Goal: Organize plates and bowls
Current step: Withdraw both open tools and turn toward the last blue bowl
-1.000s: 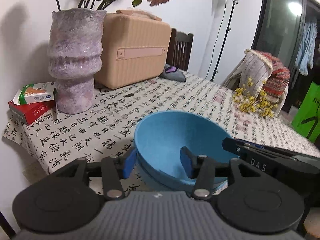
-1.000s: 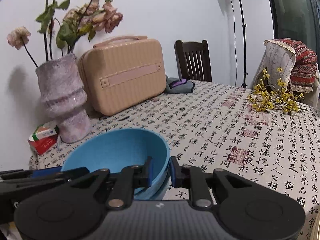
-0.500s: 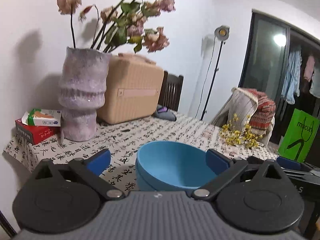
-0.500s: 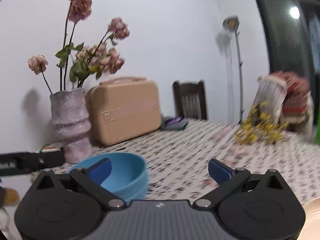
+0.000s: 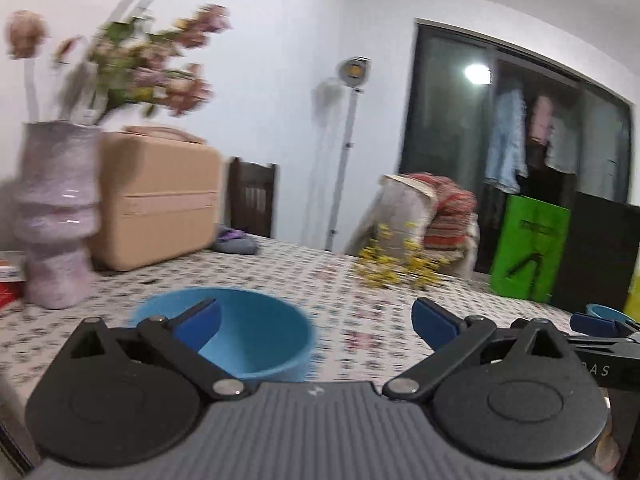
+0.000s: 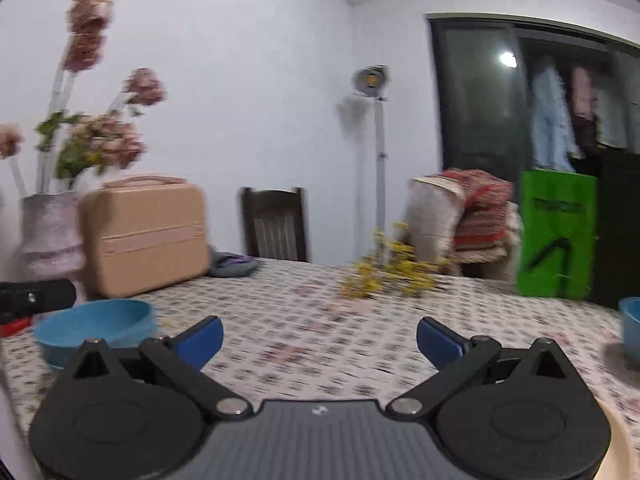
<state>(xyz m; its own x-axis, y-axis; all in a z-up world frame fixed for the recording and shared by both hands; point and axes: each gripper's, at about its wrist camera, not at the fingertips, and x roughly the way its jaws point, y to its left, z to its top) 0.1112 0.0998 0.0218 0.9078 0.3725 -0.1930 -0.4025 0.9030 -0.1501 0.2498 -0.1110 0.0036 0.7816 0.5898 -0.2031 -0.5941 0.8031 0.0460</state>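
Surface (image 5: 328, 280): big, flat, covered in a cream cloth printed with dark characters and a few reddish blocks; print is motion-blurred in both views. Peach hard-shell case (image 5: 156, 200) stands upright toward the far left edge, boxy with rounded corners, ribbed face, a paler band across it, handle on top. Just beside it, at the far left corner, a mauve vase (image 5: 56, 216): rough, mottled, stepped into bulging tiers, holding dried pink flowers on long stems. Dark wooden slat-back chair (image 6: 276, 224) behind the far edge. Draped chair with red-striped woven throws (image 6: 472, 216) at the far right. Glossy green bag (image 5: 528, 252) past the right edge. Spray of small yellow flowers (image 6: 392, 272) lies loose on the cloth near the far right edge. Grey-purple soft pouch (image 5: 236, 242) lies flat by the case.

Blue bowl (image 5: 240, 332): matte, smooth, round and deep, sits upright on the cloth at the near left part of the surface, close in front of the vase. It looks like it sits nested on another blue bowl in the right view, blurred. A second blue bowl (image 6: 632, 332) is cut off at the right edge.

Left gripper (image 5: 316, 324): fingers (image 5: 198, 322) spread wide, blue pads, empty; the left pad overlaps the bowl in view only, not pressing it. Right gripper (image 6: 320, 340): fingers (image 6: 440, 342) spread wide too, nothing between them, only cloth ahead.
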